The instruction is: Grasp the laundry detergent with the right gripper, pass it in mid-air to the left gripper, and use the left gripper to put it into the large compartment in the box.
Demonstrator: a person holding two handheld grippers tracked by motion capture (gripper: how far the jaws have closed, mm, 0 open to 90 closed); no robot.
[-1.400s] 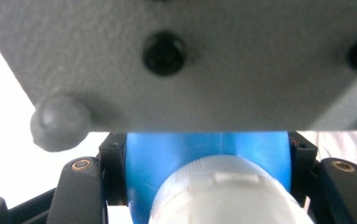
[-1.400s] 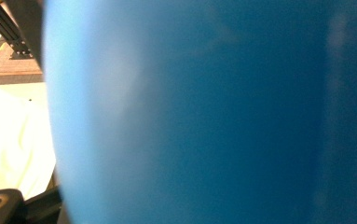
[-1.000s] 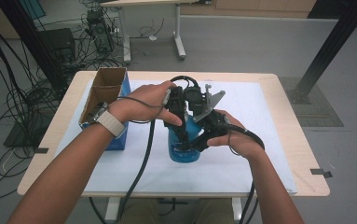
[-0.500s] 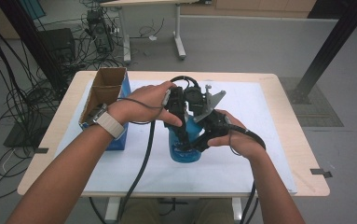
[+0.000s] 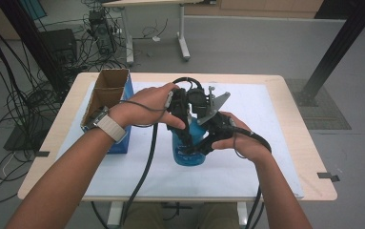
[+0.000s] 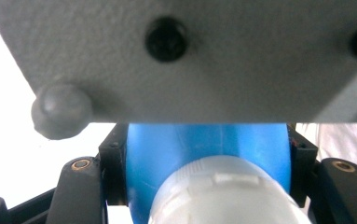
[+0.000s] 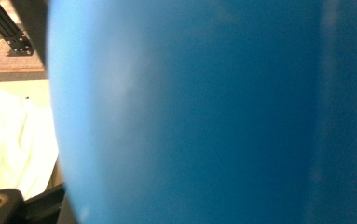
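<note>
Blue bottle [image 5: 188, 148] stands upright on the white sheet [image 5: 266, 124] covering the bench [image 5: 309, 157], about mid-bench, a little toward the person's side; both hand-held grippers are closed on it. Left hand-held gripper [image 5: 186, 143] comes down from above, held by the left hand [image 5: 147, 106], which wears a watch with a pale strap [image 5: 109, 126]; in the left gripper view its black jaws sit tight against either side of the blue body [image 6: 204, 149], with the white ribbed cap [image 6: 223, 196] close to the lens at the bottom, and the grey plate [image 6: 213, 60] of the other gripper across the top. Right hand-held gripper [image 5: 204, 143] comes in from the right side, held by the right hand [image 5: 239, 140], clamped on the bottle's body; right gripper view has the blue wall [image 7: 204, 112] pressed close to the camera, blurred, jaw tips hidden behind it. Open cardboard box [image 5: 105, 98] with blue sides stands at the left edge of the sheet, well apart from the bottle; black cables [image 5: 144, 167] trail off the near edge of the bench.
</note>
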